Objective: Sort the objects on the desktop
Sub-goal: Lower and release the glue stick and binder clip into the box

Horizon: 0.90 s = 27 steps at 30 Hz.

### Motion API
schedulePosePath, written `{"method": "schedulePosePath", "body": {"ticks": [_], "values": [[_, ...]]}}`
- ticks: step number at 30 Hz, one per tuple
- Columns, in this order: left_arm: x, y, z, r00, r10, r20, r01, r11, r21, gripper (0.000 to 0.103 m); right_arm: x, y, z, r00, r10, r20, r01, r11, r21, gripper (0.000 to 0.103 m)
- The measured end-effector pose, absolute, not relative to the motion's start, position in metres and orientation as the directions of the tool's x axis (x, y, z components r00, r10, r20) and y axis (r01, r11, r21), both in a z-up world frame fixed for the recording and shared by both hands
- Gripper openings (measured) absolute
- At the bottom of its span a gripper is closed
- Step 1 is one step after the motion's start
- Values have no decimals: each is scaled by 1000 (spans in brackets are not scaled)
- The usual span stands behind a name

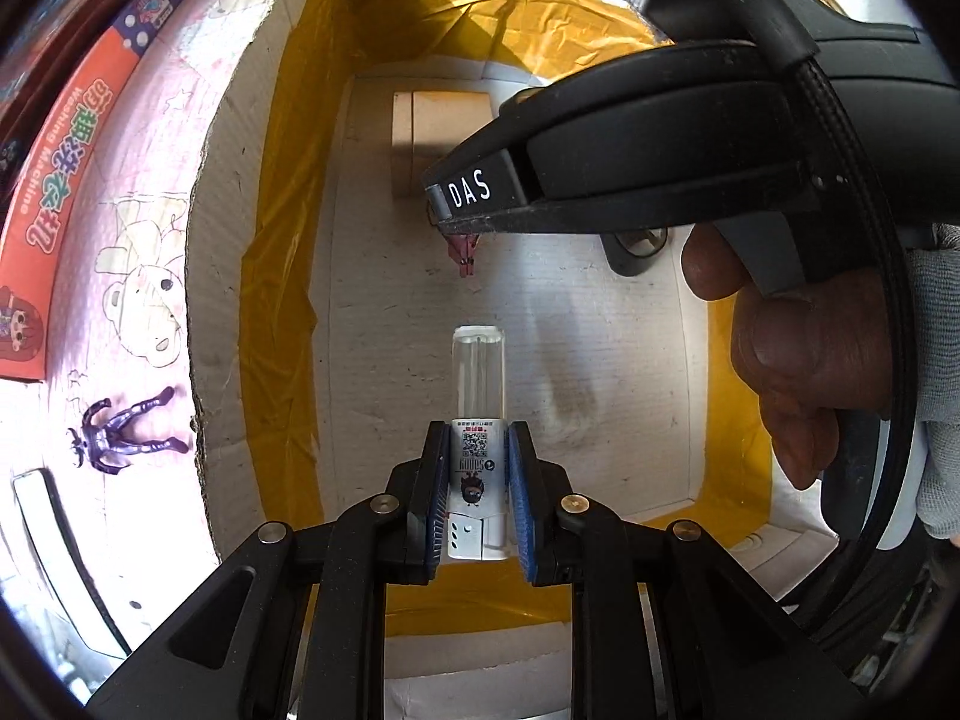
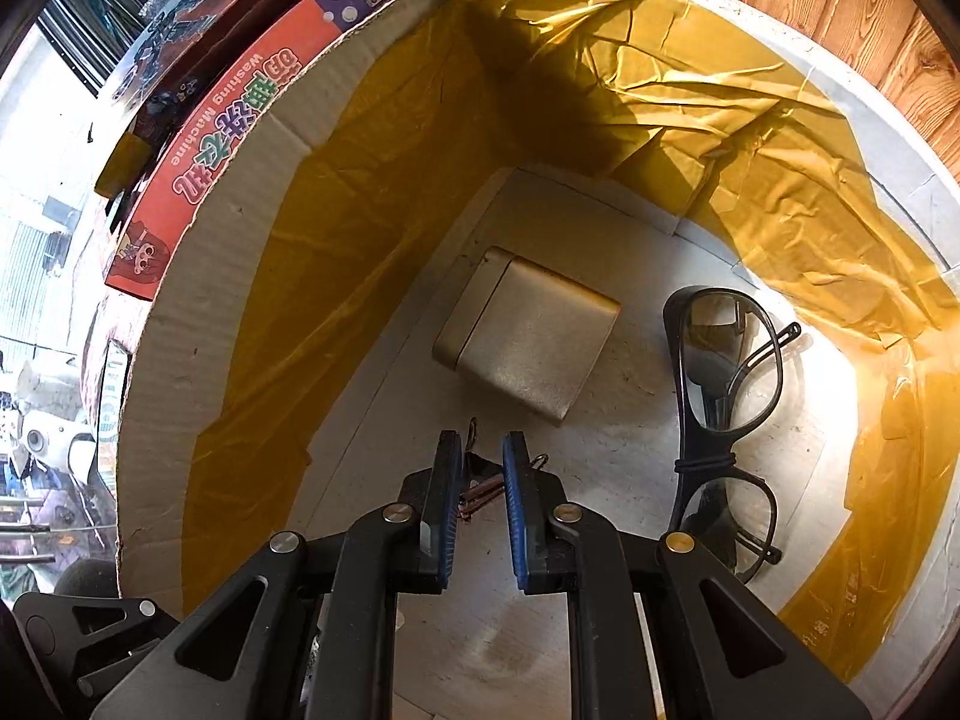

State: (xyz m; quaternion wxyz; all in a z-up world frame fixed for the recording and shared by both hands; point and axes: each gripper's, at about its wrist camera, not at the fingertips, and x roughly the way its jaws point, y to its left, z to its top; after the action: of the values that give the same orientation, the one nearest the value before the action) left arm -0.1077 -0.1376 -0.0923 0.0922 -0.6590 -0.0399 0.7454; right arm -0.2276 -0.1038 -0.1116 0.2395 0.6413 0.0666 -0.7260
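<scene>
The left gripper (image 1: 478, 480) holds a small white spray bottle with a clear cap (image 1: 478, 420), its blue pads pressed against the labelled body, the cap pointing toward 12 o'clock over the floor of a cardboard box (image 1: 384, 300) lined with yellow tape. At 1 o'clock in the left wrist view the right gripper (image 1: 462, 234) reaches down into the same box, a bare hand (image 1: 798, 354) on its handle at 3 o'clock. A reddish clip (image 2: 477, 495) lies at the tips of that tool.

In the right wrist view the jaws of the right gripper (image 2: 483, 468) stand narrow, with the clip between them; whether the pads actually pinch it I cannot tell. A gold rectangular case (image 2: 531, 342) lies on the box floor at 12 o'clock, and black-framed glasses (image 2: 723, 408) lie at 2 o'clock, well apart from the case.

Outside the box, at 9 o'clock in the left view, a purple toy figure (image 1: 123, 435) lies on a pink printed cloth (image 1: 150, 180), with an orange toy carton (image 1: 78, 180) at 10 o'clock.
</scene>
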Motion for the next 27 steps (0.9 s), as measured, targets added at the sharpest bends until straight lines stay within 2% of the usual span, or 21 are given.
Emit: {"method": "schedulePosePath", "body": {"ticks": [5, 11, 17, 23, 27], "values": [[-107, -138, -90, -104, 176, -979, -73, -983, -169, 21, -229, -103, -114, -62, -265, -962, 409, -886, 218, 16], [-100, -134, -80, -107, 146, -983, -87, -987, -137, 33, -224, -97, -110, -59, -279, -959, 392, -889, 234, 23], [-89, -134, -64, -123, 111, -986, -77, -992, -102, 38, -210, -89, -91, -61, -309, -949, 399, -879, 261, 30], [-72, -135, -43, -148, 78, -986, -75, -995, -68, 39, -192, -75, -74, -57, -321, -945, 453, -852, 262, 38], [-61, -127, -29, -164, 60, -985, -87, -995, -46, 39, -175, -70, -61, -81, -296, -952, 511, -832, 216, 40]]}}
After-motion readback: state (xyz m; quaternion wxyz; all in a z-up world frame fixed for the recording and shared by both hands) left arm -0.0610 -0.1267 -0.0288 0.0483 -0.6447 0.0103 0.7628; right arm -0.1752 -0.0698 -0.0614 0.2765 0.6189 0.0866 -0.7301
